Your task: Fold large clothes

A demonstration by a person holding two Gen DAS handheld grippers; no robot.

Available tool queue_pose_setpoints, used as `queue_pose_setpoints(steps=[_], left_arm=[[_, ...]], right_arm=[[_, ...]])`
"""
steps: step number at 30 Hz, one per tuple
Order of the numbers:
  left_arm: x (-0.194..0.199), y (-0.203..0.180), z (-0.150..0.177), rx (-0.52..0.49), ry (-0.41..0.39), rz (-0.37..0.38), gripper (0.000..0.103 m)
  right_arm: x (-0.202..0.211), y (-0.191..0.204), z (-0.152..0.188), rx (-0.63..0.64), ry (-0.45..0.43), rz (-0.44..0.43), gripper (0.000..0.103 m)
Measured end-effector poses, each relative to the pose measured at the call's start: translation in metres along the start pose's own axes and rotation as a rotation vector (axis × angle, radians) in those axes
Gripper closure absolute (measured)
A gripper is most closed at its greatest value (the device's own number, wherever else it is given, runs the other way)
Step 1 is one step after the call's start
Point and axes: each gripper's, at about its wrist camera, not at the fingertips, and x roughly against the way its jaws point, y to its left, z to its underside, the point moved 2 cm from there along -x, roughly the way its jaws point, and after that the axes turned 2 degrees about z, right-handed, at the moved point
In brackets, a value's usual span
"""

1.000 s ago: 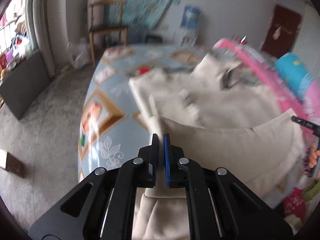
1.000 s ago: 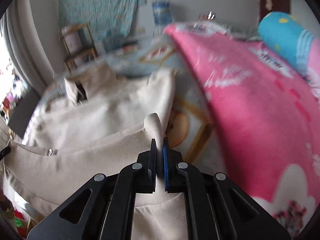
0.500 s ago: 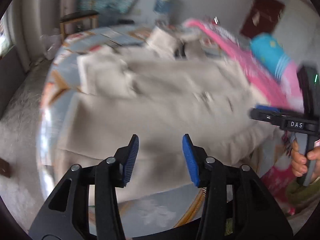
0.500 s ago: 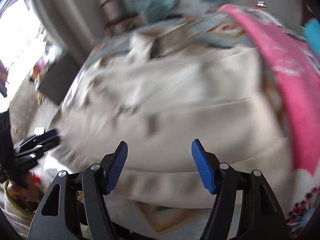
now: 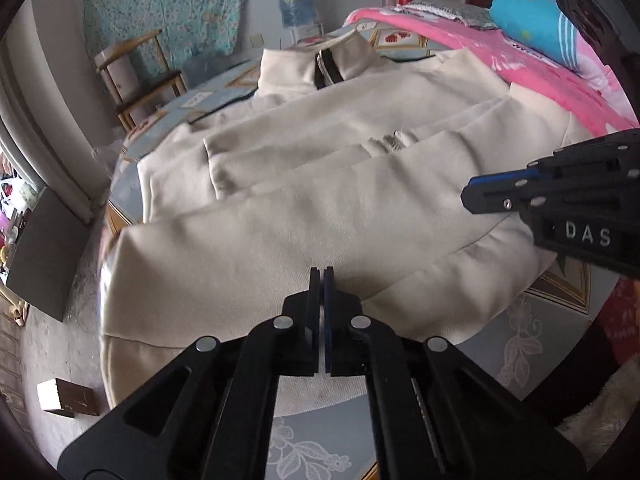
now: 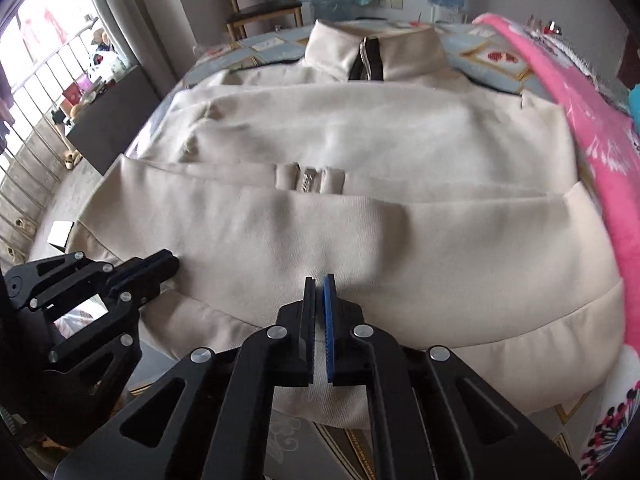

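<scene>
Bed carried a cream jacket, folded, spread ahead of both grippers. Left gripper and right gripper were clenched at its near fold; no cloth showed clearly between their pads.

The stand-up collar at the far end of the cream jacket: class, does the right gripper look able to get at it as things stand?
Probably yes. The right gripper is shut over the near folded hem of the jacket. Only flat cloth lies between it and the collar; the left gripper sits off to the side.
</scene>
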Motion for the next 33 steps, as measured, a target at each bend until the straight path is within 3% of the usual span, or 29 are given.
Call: queue_pose_setpoints(steps=[3, 6, 8, 12, 13, 15, 16, 22, 25, 26, 27, 30, 33], left_arm=[[0.03, 0.008, -0.013, 0.019, -0.083, 0.0, 0.102], [0.036, 0.014, -0.025, 0.027, -0.119, 0.008, 0.102], [0.022, 0.014, -0.027, 0.015, -0.107, 0.004, 0.102], [0.008, 0.016, -0.019, 0.015, -0.055, 0.03, 0.102], [0.008, 0.017, -0.016, 0.022, -0.047, 0.039, 0.102], [0.004, 0.018, -0.011, 0.047, -0.025, 0.062, 0.102], [0.003, 0.018, -0.008, 0.051, -0.019, 0.066, 0.102], [-0.009, 0.017, 0.0, 0.074, 0.023, 0.084, 0.102], [-0.011, 0.017, 0.002, 0.085, 0.02, 0.084, 0.102], [-0.011, 0.016, 0.002, 0.084, 0.015, 0.083, 0.102], [-0.009, 0.016, 0.002, 0.086, 0.01, 0.083, 0.102], [0.003, 0.018, -0.002, 0.093, -0.03, 0.087, 0.102], [0.031, 0.024, -0.017, 0.1, -0.131, 0.075, 0.102]], right_arm=[[0.025, -0.003, -0.009, -0.016, -0.065, -0.012, 0.103], [0.04, -0.002, -0.026, 0.008, -0.146, 0.038, 0.103], [0.025, -0.007, -0.033, 0.008, -0.116, 0.038, 0.103], [0.009, -0.023, -0.029, -0.091, -0.006, -0.086, 0.1], [0.007, -0.026, -0.027, -0.103, 0.01, -0.101, 0.095], [0.001, -0.033, -0.023, -0.144, 0.035, -0.103, 0.053], [-0.002, -0.035, -0.021, -0.151, 0.036, -0.093, 0.05], [-0.027, -0.026, -0.026, -0.111, 0.037, -0.032, 0.05], [-0.03, -0.02, -0.025, -0.067, 0.019, 0.009, 0.068], [-0.029, -0.017, -0.024, -0.052, 0.013, 0.011, 0.087], [-0.026, -0.016, -0.024, -0.046, 0.004, 0.037, 0.096], [-0.012, -0.019, -0.028, -0.062, -0.034, 0.014, 0.098], [0.014, -0.018, -0.039, -0.058, -0.113, 0.015, 0.098]])
